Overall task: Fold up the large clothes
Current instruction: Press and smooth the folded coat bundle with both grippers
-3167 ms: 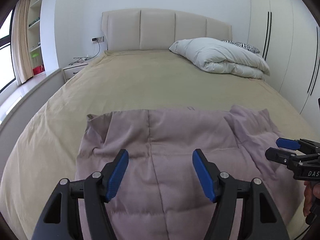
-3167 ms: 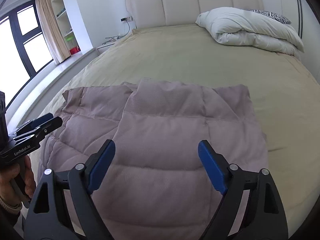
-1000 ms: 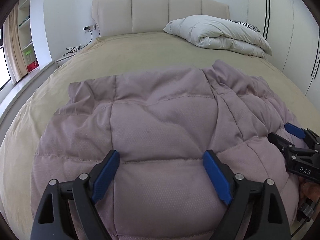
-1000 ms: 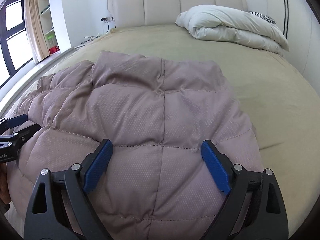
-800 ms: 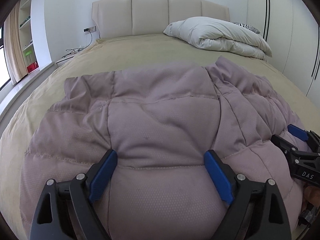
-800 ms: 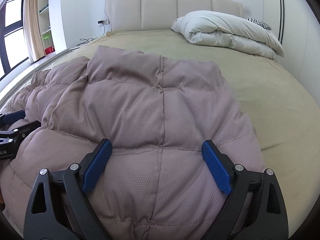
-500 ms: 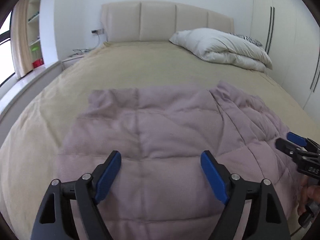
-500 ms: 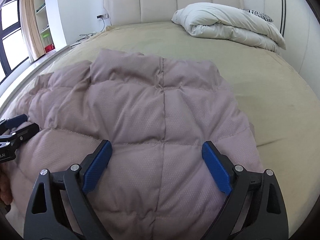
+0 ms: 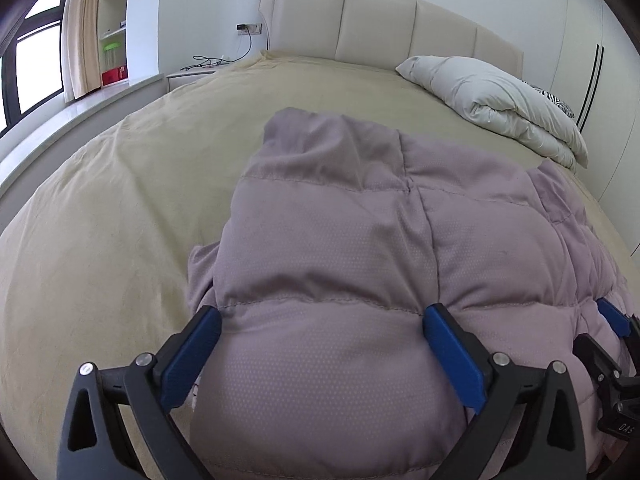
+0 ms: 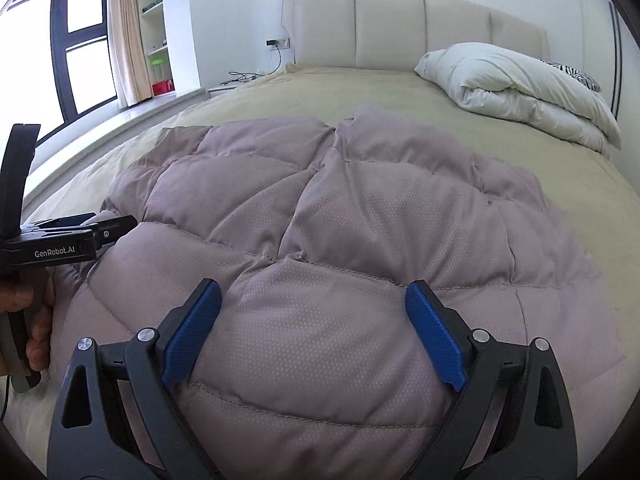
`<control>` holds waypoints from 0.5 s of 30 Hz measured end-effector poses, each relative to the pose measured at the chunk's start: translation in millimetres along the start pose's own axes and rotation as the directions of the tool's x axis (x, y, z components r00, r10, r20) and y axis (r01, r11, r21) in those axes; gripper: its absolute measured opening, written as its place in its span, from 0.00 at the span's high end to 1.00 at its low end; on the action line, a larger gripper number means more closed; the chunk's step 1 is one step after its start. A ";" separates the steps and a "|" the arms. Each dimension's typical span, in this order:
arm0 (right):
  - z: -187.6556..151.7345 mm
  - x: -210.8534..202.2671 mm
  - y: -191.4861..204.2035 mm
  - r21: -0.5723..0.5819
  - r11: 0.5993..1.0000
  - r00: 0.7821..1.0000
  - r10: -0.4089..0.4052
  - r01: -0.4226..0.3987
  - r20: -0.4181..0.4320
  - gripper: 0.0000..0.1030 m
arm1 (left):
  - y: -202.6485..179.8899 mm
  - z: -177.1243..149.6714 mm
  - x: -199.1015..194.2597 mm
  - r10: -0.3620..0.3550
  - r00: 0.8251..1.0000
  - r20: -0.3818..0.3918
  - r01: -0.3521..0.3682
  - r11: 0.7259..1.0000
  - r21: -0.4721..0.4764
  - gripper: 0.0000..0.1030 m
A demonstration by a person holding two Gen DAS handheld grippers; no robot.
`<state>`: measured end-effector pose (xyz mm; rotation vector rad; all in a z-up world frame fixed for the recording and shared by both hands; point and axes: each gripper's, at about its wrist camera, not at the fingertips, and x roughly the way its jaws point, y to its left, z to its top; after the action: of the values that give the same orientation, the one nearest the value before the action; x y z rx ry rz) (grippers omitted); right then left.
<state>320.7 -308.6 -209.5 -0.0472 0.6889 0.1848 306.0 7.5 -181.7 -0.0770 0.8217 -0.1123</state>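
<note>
— Where do we have the quilted jacket (image 9: 360, 264)?
— Spread on the tan bed (image 9: 100, 208), bulging between our left gripper (image 9: 320, 344) and right gripper (image 10: 314, 320), both spread wide, gripping nothing.

Low at the foot of the bed (image 9: 100, 208), my left camera looks along my left hand-held gripper (image 9: 320, 344) toward the headboard (image 9: 384, 20), close over the mauve padded garment (image 9: 360, 240). My right camera, just beside it, faces the same way over my right hand-held gripper (image 10: 312, 320). Both views share the garment, the headboard and the white duvet (image 10: 520, 84) far right; each catches the other gripper at its edge.
</note>
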 end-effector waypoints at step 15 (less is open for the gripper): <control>26.6 -51.3 -50.6 0.113 0.985 0.991 -0.131 0.128 0.015 0.08 | -40.6 12.6 -67.9 -0.010 0.997 0.077 0.008 0.999 0.038 0.03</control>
<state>308.0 -363.4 -157.3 0.0171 0.6705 0.0219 266.5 -23.7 -119.4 -0.0494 0.7415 -0.1324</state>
